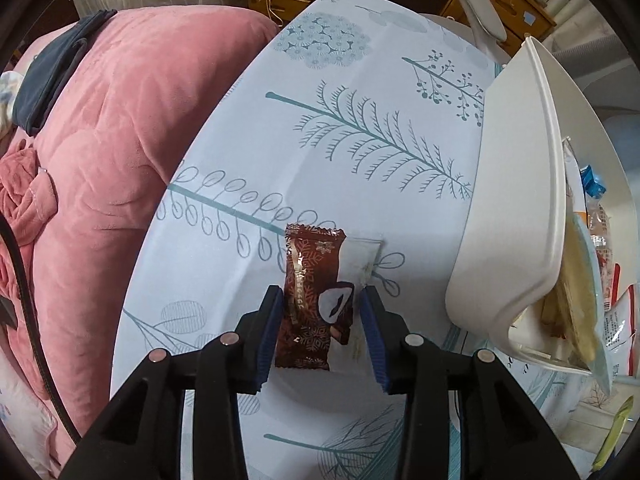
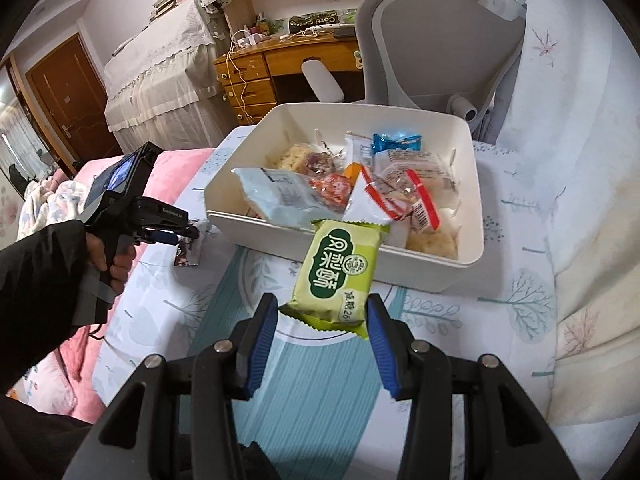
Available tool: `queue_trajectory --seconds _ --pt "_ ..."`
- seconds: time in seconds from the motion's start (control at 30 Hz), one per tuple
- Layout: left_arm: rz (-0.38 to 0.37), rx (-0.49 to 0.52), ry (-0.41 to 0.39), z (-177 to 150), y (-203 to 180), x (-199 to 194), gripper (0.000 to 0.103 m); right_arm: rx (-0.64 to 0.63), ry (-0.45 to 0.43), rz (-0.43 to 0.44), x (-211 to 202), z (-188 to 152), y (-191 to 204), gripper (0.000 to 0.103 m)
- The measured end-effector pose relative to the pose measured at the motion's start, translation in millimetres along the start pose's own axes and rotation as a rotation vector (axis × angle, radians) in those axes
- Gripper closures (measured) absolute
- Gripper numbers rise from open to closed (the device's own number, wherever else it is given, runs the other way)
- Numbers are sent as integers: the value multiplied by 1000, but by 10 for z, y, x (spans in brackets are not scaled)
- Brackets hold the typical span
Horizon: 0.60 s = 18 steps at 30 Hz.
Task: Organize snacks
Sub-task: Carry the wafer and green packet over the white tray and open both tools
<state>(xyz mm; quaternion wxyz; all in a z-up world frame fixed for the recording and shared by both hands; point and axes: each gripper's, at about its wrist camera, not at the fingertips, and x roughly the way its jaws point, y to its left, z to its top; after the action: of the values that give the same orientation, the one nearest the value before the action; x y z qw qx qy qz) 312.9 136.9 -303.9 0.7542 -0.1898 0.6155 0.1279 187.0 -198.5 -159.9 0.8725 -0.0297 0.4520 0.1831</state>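
A brown snack packet [image 1: 308,272] lies on the leaf-patterned tablecloth [image 1: 360,120], with a small clear packet [image 1: 362,258] against its right side. My left gripper [image 1: 320,304] points down and straddles both, open, its blue pads at their outer edges. The right wrist view shows this gripper [image 2: 188,236] over the brown packet [image 2: 186,254], left of the white box [image 2: 424,276]. My right gripper [image 2: 320,312] is shut on a green packet [image 2: 336,272], held in the air just before the box's front rim. Several wrapped snacks fill the box.
The white box [image 1: 516,184] stands close on the right of the left gripper. A pink blanket [image 1: 100,140] lies beyond the table's left edge. Behind the box are a grey office chair [image 2: 440,40] and a wooden desk [image 2: 256,68]. A dark sleeve [image 2: 40,272] holds the left gripper.
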Motion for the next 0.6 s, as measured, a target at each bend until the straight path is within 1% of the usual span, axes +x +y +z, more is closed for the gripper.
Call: queue_trajectory --seconds 0.07,0.27,0.4,0.6 --pt "1 3 -5 -13 -8 9 65 -14 -12 -15 -11 18 -21 58" --pt "12 8 -29 -62 -29 18 69 -10 -47 -38 2 127 -134 58" --pt "31 25 -24 -48 -82 6 73 7 -64 -63 54 207 -260 58" --pt "35 14 -15 -57 -97 -75 75 31 -56 -88 223 294 -467 58"
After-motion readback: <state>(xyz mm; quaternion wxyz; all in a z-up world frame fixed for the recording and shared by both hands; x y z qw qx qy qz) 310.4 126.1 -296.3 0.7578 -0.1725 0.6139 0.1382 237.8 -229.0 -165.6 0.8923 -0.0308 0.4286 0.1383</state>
